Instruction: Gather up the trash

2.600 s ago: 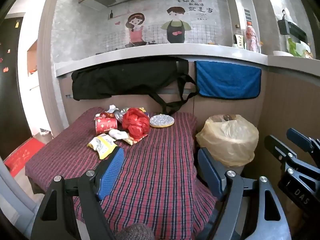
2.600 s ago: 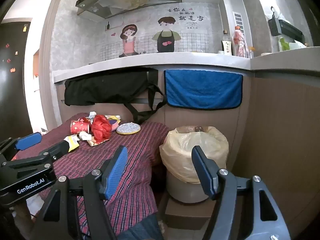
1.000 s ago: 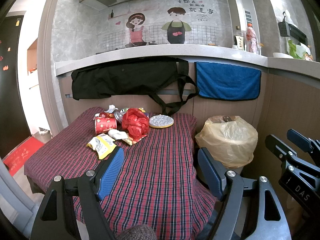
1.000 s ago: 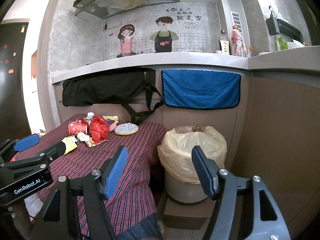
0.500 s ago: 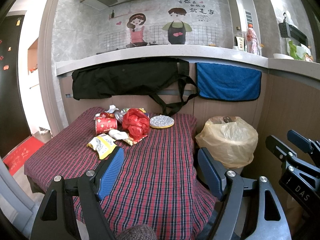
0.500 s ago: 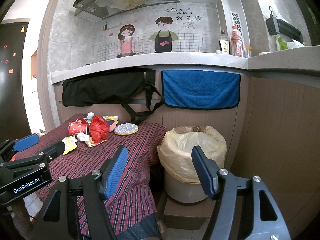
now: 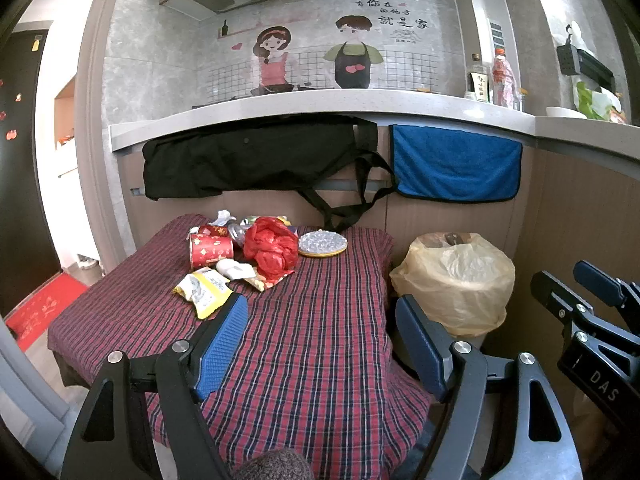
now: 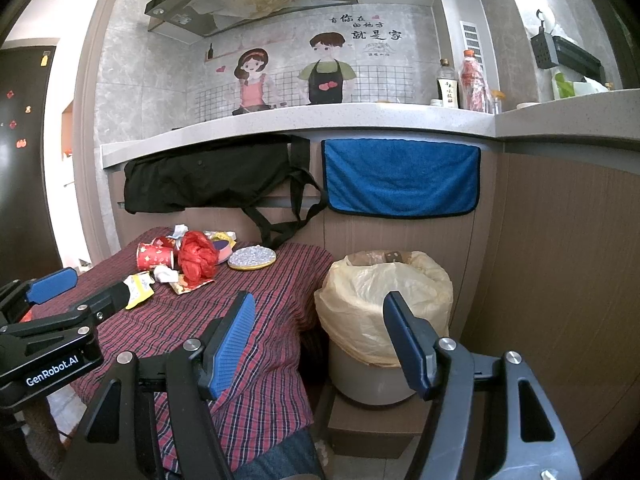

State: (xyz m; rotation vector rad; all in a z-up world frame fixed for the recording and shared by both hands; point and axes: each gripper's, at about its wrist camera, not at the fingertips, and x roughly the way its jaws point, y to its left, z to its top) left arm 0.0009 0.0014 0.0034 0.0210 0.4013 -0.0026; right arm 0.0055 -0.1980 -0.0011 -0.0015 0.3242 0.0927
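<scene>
A pile of trash lies at the far left of the plaid-covered table (image 7: 320,344): a red plastic bag (image 7: 272,249), a red paper cup (image 7: 210,249) on its side, a yellow snack wrapper (image 7: 202,290) and a white crumpled piece (image 7: 234,269). The bin with a yellow liner (image 7: 454,280) stands right of the table. My left gripper (image 7: 320,320) is open and empty above the table's near half. My right gripper (image 8: 320,316) is open and empty, in front of the bin (image 8: 384,296). The trash also shows in the right wrist view, with the bag (image 8: 198,258) and cup (image 8: 154,257).
A round glittery coaster (image 7: 322,244) lies beside the red bag. A black bag (image 7: 256,160) and a blue towel (image 7: 456,168) hang on the counter front behind the table. The bin sits on a brown box (image 8: 372,428). A wood panel wall (image 8: 560,280) is at right.
Nearly nothing has changed. Both grippers stay open and hover in the same place with only slight drift. The trash has not moved.
</scene>
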